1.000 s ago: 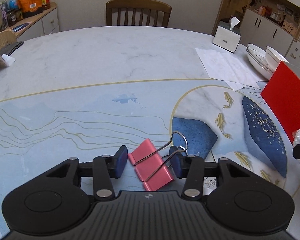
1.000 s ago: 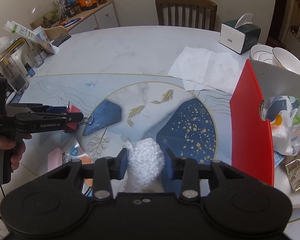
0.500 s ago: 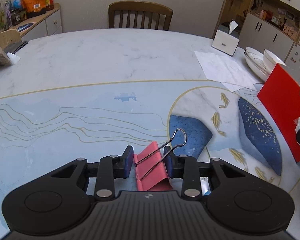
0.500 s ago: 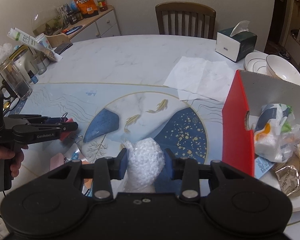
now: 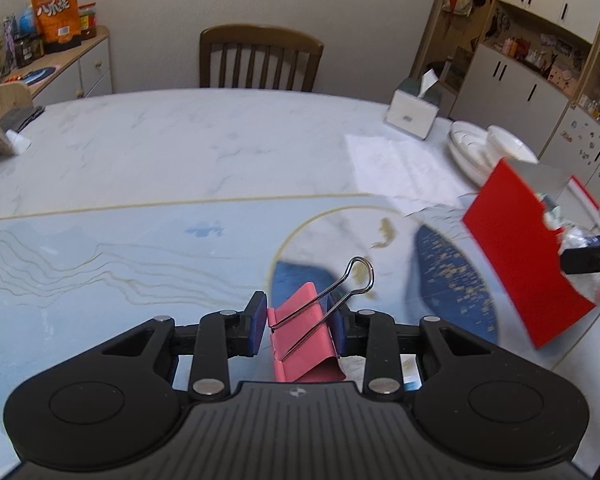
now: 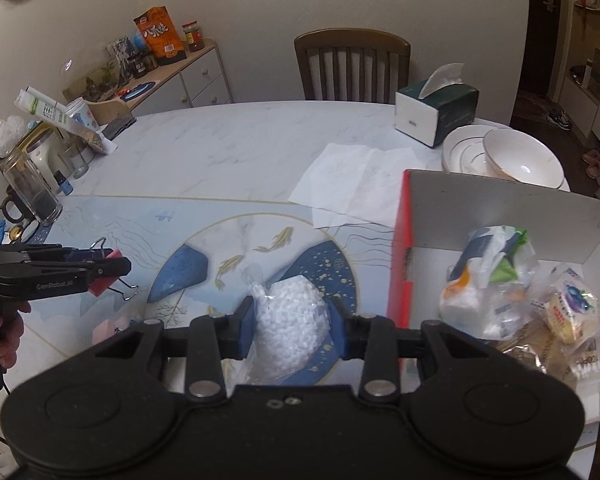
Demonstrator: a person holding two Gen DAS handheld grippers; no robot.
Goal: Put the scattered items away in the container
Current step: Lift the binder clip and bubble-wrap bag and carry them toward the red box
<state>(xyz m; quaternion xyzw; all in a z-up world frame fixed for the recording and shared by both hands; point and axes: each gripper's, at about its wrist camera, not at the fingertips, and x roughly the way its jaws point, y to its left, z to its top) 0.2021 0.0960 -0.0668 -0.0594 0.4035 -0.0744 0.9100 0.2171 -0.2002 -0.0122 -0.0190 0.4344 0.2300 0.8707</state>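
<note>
Dining room; round marble-look table [image 6: 220, 152] with a blue and gold fish pattern. Pink binder clip [image 5: 304, 332]: folded metal body, two silver wire handles laid crosswise over it, one loop projecting forward past the fingertips. It sits between the jaws of the left gripper [image 5: 298, 326], which pinch its sides, clear of the tabletop. Clear plastic bag of small white pellets [image 6: 290, 316]: bulging, its twisted neck pointing away from the camera. The right gripper [image 6: 292, 324] clamps it on both flanks, pads pressed into the plastic. Right of those jaws, just beside them, stands the red-sided cardboard box [image 6: 400, 248], open-topped, holding wrapped snacks and crumpled packets. Beyond it: white paper sheets [image 6: 352, 184], stacked bowls [image 6: 520, 160], tissue box [image 6: 436, 114]
</note>
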